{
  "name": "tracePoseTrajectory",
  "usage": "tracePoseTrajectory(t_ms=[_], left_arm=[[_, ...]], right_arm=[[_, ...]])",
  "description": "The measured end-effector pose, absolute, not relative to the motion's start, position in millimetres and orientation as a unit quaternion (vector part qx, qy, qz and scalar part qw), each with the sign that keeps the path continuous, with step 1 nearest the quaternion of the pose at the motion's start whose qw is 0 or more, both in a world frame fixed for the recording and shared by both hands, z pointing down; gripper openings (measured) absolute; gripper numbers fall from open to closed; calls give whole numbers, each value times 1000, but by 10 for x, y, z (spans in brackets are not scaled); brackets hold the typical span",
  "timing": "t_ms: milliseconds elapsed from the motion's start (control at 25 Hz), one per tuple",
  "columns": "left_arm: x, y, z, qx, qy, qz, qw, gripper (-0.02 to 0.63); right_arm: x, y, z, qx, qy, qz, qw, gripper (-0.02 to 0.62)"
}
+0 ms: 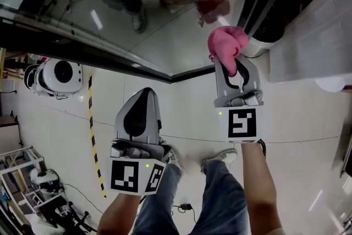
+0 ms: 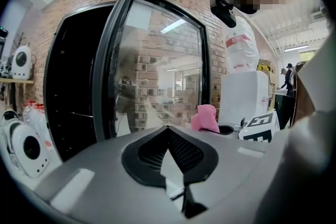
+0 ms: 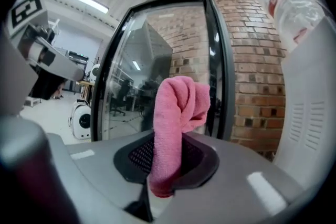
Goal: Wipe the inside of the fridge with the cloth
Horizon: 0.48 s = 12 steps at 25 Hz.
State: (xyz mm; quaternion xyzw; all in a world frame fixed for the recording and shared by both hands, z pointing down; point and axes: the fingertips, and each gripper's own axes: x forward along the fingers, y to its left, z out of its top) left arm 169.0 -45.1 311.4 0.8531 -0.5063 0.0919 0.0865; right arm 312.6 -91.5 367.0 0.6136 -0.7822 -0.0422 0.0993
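Observation:
My right gripper (image 1: 235, 66) is shut on a rolled pink cloth (image 1: 225, 45), which sticks up out of the jaws. It is held close to the edge of the fridge's glass door (image 1: 118, 5). In the right gripper view the cloth (image 3: 176, 113) stands in front of the black-framed glass door (image 3: 142, 71). My left gripper (image 1: 144, 95) hangs lower and to the left, shut with nothing in it. From the left gripper view (image 2: 168, 132) I see the same door (image 2: 157, 65), a dark opening (image 2: 73, 92) to its left and the cloth (image 2: 206, 118) at the right.
A white water dispenser (image 2: 244, 97) with a bottle on top stands right of the fridge against a brick wall (image 3: 257, 76). A round white machine (image 1: 58, 77) and yellow-black floor tape (image 1: 91, 135) lie to the left. The person's legs and shoes (image 1: 220, 159) are below the grippers.

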Motion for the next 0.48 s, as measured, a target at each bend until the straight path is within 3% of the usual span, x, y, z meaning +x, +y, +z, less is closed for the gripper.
tracePoseTrajectory(t_ms=[200,480], left_arm=[[1472,-491,3163,849,-514,93,83,14],[984,-607,3477,850,-517,85,58,14]], right_arm=[[2437,-658,3396,612,-791,2,6,61],[1527,-629,3767,568,-823,20,17,61]])
